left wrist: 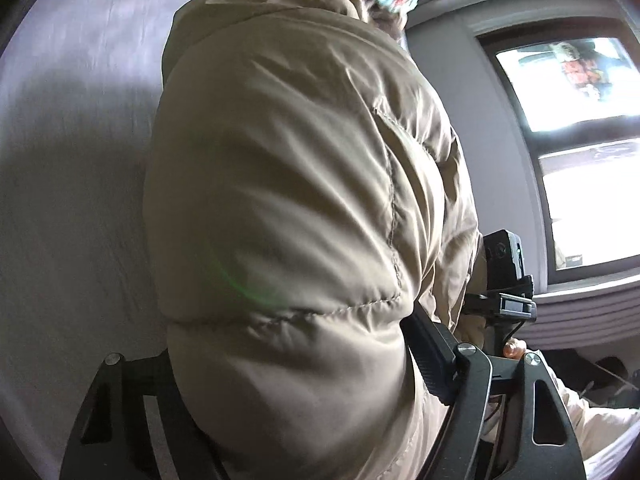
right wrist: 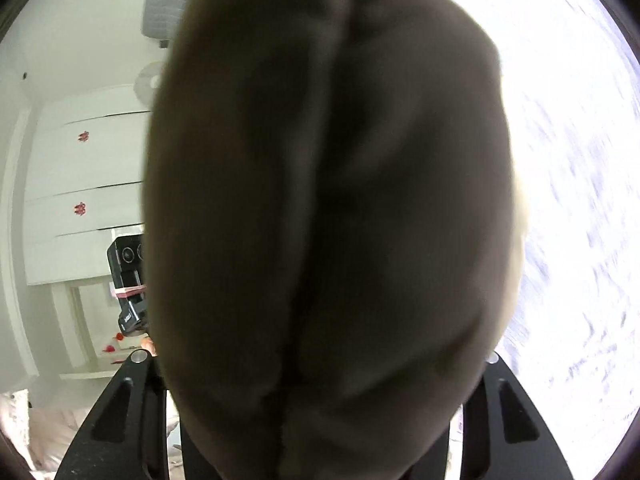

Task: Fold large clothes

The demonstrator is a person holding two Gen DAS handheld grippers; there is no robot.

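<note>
A: Jacket [left wrist: 288,200], beige and puffy, bulges between the left gripper [left wrist: 288,364] fingers, lifted over the pale sheet [left wrist: 72,140].

B: Left claw clamps its padding. Right gripper [right wrist: 320,364]?

A: Same jacket fills the right view, dark and close, gripped there too. Window [left wrist: 576,152] far right; white cupboard [right wrist: 80,184] left.

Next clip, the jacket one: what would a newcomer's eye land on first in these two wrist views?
The puffy beige jacket fills the middle of the left wrist view, bulging between the left gripper's black fingers. In the right wrist view the same padding looms dark and backlit between the right gripper's fingers. A bright window glows at the right of the left view, and white cabinets stand at the left of the right view.
</note>
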